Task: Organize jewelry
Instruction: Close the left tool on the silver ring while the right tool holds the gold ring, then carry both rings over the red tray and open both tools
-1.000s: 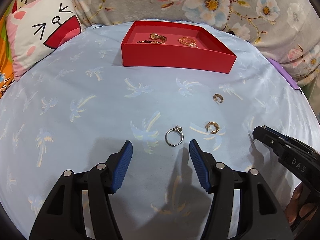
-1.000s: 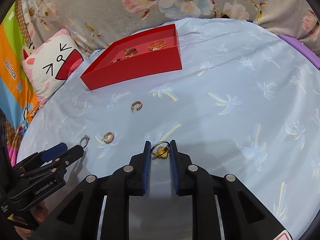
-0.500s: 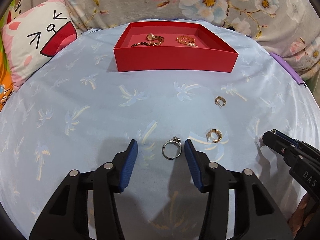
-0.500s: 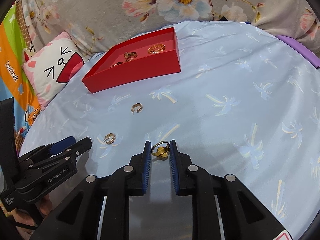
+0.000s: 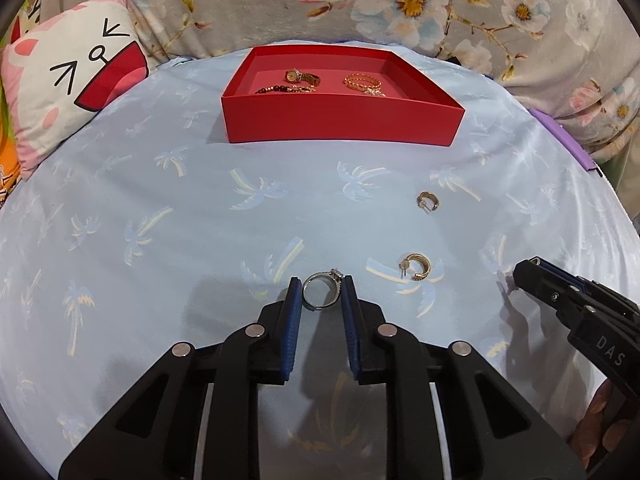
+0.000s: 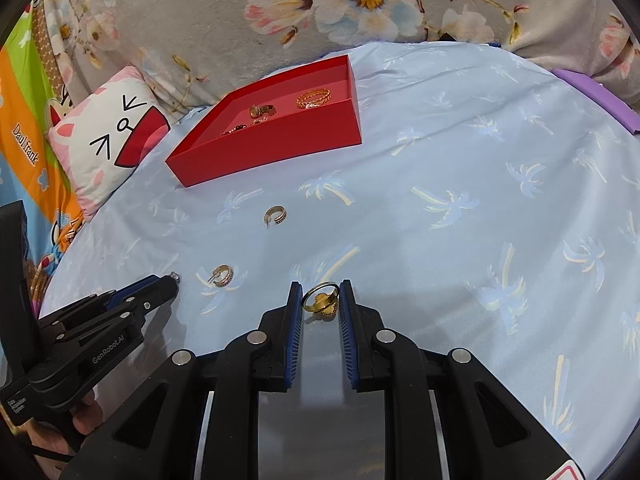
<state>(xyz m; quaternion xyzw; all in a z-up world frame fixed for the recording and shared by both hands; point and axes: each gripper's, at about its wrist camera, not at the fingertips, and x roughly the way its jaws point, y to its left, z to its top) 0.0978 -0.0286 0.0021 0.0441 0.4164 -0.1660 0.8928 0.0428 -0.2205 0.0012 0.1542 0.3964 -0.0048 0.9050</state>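
On the light blue palm-print cloth [image 5: 160,208], a silver ring with a stone [image 5: 320,277] sits between the blue pads of my left gripper [image 5: 320,292]. Its jaws are closing and both pads touch the band. My right gripper [image 6: 320,294] is shut on a gold ring with a clover face [image 6: 322,305], low over the cloth. Two gold hoop earrings [image 5: 418,267] [image 5: 427,201] lie loose between the grippers and the red tray [image 5: 340,120]. The tray holds a watch [image 5: 300,77], a bead bracelet [image 5: 280,89] and a gold bangle [image 5: 362,81].
A cat-face cushion [image 5: 76,84] leans at the back left, and a floral blanket [image 5: 400,0] rises behind the tray. A purple edge [image 5: 560,140] shows at the far right. The right gripper's tip [image 5: 520,276] enters the left wrist view, with a person's fingers [image 5: 596,412] below it.
The left jaws have drawn together from wide apart until their pads meet the silver ring. The right gripper still holds the gold ring in the same spot.
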